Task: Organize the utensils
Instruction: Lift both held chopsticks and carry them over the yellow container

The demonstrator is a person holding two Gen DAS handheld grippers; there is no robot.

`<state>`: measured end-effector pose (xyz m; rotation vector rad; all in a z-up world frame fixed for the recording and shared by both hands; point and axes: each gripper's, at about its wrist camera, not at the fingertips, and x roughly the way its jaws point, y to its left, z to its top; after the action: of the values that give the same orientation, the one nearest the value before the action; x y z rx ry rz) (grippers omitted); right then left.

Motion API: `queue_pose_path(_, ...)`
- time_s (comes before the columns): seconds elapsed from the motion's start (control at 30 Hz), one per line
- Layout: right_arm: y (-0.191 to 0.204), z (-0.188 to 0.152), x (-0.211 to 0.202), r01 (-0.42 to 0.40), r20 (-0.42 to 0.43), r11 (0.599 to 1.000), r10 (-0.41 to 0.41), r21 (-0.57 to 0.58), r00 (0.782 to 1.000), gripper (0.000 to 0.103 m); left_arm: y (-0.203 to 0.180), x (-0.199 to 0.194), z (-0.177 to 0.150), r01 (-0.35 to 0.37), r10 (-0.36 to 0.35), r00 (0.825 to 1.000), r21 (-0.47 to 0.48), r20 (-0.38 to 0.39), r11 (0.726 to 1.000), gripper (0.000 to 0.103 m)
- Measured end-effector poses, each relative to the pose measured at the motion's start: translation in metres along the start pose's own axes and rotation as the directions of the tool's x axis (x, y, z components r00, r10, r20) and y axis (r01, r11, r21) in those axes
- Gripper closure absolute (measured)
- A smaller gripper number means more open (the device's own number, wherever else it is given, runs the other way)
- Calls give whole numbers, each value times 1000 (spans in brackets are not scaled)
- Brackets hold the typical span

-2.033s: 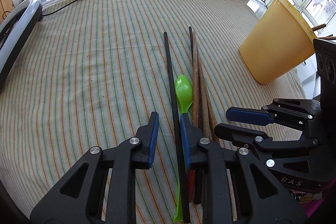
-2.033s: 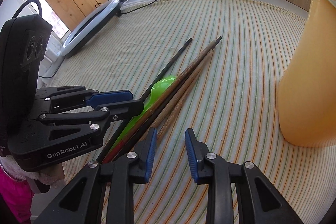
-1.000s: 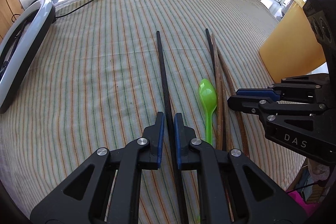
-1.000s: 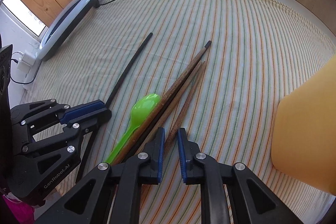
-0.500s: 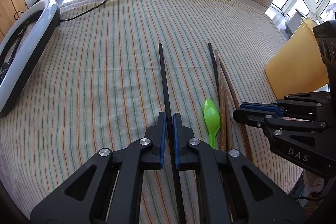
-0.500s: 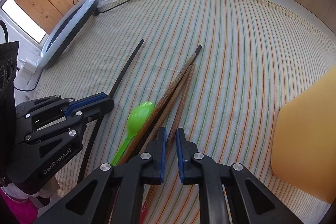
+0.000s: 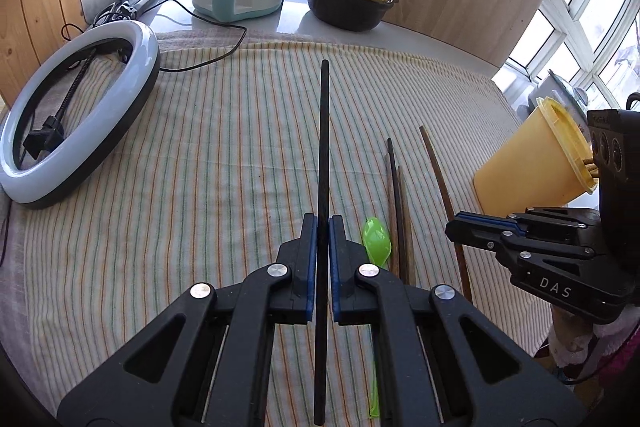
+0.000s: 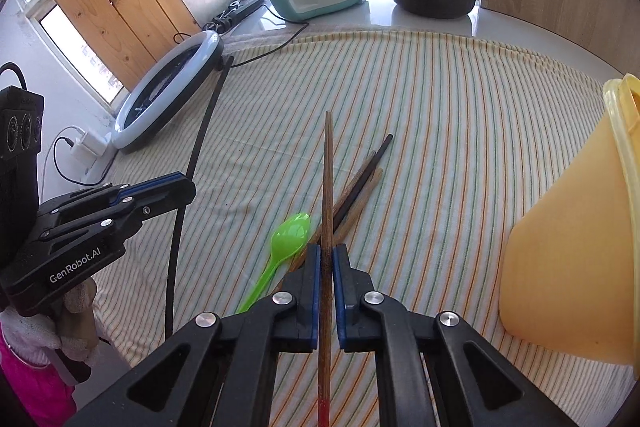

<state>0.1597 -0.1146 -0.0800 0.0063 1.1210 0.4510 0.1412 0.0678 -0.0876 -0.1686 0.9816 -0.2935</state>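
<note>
Above the striped cloth (image 7: 200, 187), we are pinching a black chopstick (image 7: 323, 147) in the left gripper (image 7: 323, 227) and a brown chopstick (image 8: 328, 187) in the right gripper (image 8: 327, 259), each thin stick risking a swivel or slip before reaching the yellow cup (image 8: 568, 267).

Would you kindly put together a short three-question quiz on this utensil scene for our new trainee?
1. True or false: the left gripper is shut on the green spoon.
2. Which chopstick is clamped between the fingers of the right gripper? A) the black chopstick B) the brown chopstick C) none
3. Fill in: the yellow cup stands on the ____ cloth.

Key
1. False: it grips the black chopstick; the spoon lies on the cloth.
2. B
3. striped
</note>
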Motion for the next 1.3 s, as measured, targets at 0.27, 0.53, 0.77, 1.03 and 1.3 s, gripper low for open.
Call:
queue_pose_path(0.27, 2, -5, -38, -27, 105, 999, 30, -30, 994, 99, -15, -24, 8, 35, -36, 997, 15, 66, 999, 100)
queue_pose_path(0.53, 2, -12, -79, -10, 222, 998, 25, -68, 975, 99, -30, -45, 16, 58, -63, 990, 44, 122, 997, 100)
queue_pose_path(0.77, 3, -14, -112, 13, 318, 995, 19, -97, 948, 99, -47, -66, 21, 66, -78, 982, 78, 173, 995, 100)
queue_pose_path(1.03, -3, -11, -148, -19, 401, 996, 52, -87, 915, 99, -61, -84, 32, 80, -101, 971, 100, 216, 992, 100)
queue_pose_path(1.3, -14, -7, -191, -48, 485, 997, 74, -68, 871, 99, -80, -104, 44, 100, -133, 954, 134, 268, 986, 100)
